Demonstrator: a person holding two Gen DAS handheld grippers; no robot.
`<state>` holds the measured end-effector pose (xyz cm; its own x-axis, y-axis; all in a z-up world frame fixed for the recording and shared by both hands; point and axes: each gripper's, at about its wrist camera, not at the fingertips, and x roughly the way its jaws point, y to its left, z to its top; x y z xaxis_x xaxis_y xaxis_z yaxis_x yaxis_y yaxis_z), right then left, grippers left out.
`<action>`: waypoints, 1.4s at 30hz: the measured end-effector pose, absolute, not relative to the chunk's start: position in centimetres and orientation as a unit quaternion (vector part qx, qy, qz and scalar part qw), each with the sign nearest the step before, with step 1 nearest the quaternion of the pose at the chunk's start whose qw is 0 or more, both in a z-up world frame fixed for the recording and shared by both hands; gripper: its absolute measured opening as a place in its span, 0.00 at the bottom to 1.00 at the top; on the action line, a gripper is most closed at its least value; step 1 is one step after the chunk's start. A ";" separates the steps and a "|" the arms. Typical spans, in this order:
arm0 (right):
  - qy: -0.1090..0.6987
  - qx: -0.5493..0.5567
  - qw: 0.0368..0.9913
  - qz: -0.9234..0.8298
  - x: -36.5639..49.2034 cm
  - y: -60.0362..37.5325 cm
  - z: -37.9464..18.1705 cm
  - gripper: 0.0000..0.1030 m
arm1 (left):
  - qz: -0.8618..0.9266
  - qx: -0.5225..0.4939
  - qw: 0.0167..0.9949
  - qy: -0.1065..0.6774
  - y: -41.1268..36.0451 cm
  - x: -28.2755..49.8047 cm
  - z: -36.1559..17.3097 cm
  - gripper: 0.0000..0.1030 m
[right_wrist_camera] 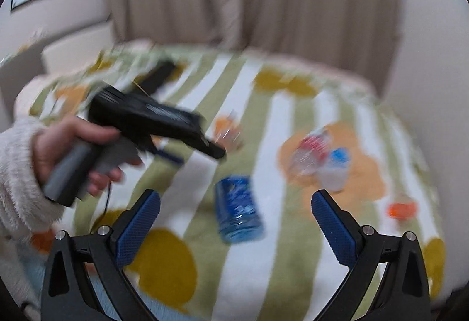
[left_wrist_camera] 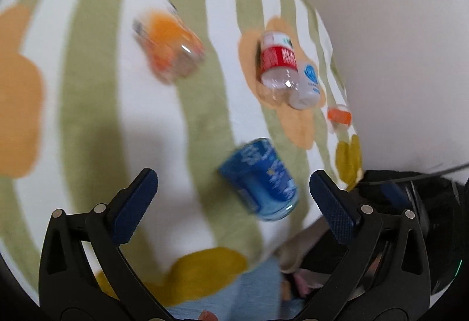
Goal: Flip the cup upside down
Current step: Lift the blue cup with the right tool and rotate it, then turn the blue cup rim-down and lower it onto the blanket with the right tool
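Your right gripper point(right_wrist_camera: 236, 218) and left gripper point(left_wrist_camera: 234, 197) both gaped wide and empty, with the blue cup point(right_wrist_camera: 238, 209) standing on the striped cloth point(right_wrist_camera: 293, 247) just beyond, centred between the right fingers.

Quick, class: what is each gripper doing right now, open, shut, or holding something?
Left gripper: open, holding nothing, above the blue-labelled clear plastic cup.
Right gripper: open, holding nothing.

Glossy clear-plastic blue cup point(left_wrist_camera: 259, 178), cloth blanket point(left_wrist_camera: 96, 86)
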<state>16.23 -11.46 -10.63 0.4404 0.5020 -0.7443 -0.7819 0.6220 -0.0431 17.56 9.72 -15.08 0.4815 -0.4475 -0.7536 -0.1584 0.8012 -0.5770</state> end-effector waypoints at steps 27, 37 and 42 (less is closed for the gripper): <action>0.303 -0.699 0.488 0.426 15.5 -2.1 -19.9 0.53 | -0.084 -0.201 0.910 0.352 16.4 8.5 -10.5 1.00; 0.130 -0.789 0.376 0.468 12.6 -5.7 -23.8 0.53 | -0.058 -0.197 0.911 0.358 17.6 8.8 -10.7 1.00; 0.161 -0.765 0.434 0.447 13.2 -5.1 -23.3 0.83 | -0.066 -0.198 0.908 0.362 17.4 9.5 -10.8 1.00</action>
<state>13.23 -5.06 -23.34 0.5480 0.1416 -0.8244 -0.6354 -0.5706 -0.5203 9.52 17.38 -10.82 0.7287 -0.2644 -0.6317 -0.0231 0.9124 -0.4086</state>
